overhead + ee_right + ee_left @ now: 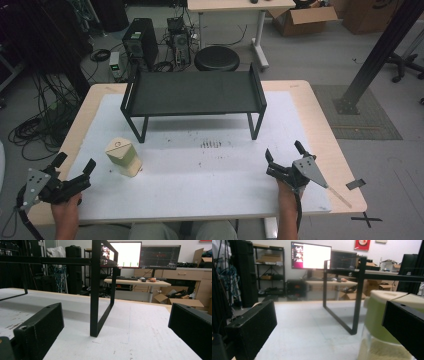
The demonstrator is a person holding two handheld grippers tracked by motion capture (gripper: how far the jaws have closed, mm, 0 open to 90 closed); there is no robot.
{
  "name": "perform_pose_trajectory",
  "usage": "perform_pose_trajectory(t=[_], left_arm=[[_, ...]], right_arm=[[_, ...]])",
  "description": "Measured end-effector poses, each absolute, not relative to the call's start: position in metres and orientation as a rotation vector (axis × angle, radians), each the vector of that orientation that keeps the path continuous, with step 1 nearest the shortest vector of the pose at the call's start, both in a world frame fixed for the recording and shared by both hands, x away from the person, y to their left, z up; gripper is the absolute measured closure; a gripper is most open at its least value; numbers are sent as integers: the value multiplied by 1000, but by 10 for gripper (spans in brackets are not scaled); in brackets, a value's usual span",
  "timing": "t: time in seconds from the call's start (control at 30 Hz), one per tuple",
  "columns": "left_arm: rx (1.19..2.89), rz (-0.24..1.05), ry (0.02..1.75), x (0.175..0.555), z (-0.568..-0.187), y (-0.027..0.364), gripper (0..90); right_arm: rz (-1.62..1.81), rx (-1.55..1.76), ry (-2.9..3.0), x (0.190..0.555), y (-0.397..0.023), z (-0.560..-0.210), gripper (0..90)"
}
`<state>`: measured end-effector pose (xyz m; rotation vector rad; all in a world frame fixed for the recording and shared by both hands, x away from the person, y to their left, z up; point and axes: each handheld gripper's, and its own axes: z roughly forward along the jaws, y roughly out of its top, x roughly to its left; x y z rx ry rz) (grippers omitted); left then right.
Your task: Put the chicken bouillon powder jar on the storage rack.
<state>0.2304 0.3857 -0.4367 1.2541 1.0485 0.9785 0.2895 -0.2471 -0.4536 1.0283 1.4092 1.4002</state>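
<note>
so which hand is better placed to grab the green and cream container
Left. The left gripper sits open beside the container, which looms just past its jaws in the left gripper view. The right gripper, also open, is far across the white mat, facing the black rack.

A cream-lidded canister (123, 157) (green band, pale contents) stands upright on the table's left.

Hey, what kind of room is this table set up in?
Most likely a lab or tech office: lit monitors on desks, a computer tower amid floor cables, and cardboard boxes. The left gripper sits near a container.
</note>
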Motion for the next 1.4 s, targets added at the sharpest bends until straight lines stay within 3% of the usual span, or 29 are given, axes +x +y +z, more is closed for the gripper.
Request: perform_pose_trajectory(t=[0.53, 1.4], left_arm=[[1332, 900, 963, 222, -420, 365, 2], [1418, 858, 986, 234, -431, 321, 2]], right_arm=[[1399, 1025, 1409, 289, -247, -454, 0], [1399, 1024, 1411, 289, -247, -454, 0]])
